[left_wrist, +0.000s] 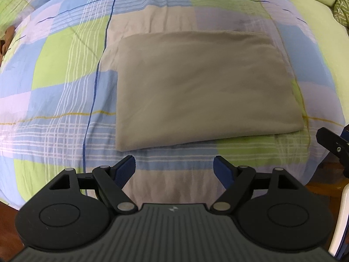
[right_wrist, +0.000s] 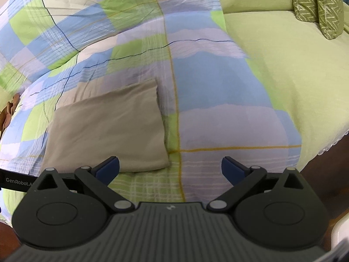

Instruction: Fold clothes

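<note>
A beige garment point(left_wrist: 202, 87) lies folded into a flat rectangle on the plaid quilt point(left_wrist: 54, 83). It also shows in the right wrist view point(right_wrist: 104, 128), at the left. My left gripper point(left_wrist: 174, 166) is open and empty, held just short of the garment's near edge. My right gripper point(right_wrist: 170, 166) is open and empty, off the garment's near right corner, over the quilt point(right_wrist: 218, 131). Part of the right gripper shows at the right edge of the left wrist view point(left_wrist: 333, 146).
A plain green sheet point(right_wrist: 294, 76) covers the bed to the right of the quilt. Patterned green cushions point(right_wrist: 318, 2) stand at the far right. The bed's near edge drops to a wooden floor point(left_wrist: 8, 220).
</note>
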`<state>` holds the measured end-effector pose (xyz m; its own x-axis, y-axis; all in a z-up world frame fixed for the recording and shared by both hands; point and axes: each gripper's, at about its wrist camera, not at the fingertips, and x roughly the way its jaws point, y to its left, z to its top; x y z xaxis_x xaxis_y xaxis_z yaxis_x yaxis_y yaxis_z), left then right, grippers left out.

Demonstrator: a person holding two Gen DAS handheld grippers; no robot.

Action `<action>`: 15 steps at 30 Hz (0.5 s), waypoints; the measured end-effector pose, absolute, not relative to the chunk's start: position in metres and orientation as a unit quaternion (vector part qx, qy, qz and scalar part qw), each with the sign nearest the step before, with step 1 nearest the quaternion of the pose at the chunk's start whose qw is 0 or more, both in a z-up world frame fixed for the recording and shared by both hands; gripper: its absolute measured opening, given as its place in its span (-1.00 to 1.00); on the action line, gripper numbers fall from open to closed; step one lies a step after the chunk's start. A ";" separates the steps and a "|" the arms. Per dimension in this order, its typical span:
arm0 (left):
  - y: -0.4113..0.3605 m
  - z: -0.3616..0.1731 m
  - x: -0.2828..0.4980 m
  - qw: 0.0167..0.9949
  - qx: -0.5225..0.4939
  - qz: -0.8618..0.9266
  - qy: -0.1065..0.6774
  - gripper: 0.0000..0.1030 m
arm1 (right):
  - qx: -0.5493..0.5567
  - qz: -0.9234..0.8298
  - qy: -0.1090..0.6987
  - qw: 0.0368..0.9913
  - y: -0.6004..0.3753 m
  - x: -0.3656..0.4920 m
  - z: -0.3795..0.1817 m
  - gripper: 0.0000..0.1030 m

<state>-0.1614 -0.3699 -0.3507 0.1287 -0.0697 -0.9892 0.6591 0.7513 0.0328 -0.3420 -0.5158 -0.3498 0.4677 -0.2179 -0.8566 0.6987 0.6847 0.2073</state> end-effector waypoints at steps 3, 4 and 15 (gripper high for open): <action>-0.373 -0.351 -0.160 0.713 0.245 -0.259 0.604 0.56 | 0.277 -0.285 0.429 0.811 -0.517 -0.343 -0.349 0.93; -0.373 -0.351 -0.160 0.713 0.245 -0.260 0.603 0.56 | 0.276 -0.285 0.429 0.811 -0.518 -0.343 -0.349 0.93; -0.371 -0.350 -0.153 0.717 0.240 -0.267 0.598 0.56 | 0.270 -0.281 0.436 0.811 -0.508 -0.336 -0.350 0.94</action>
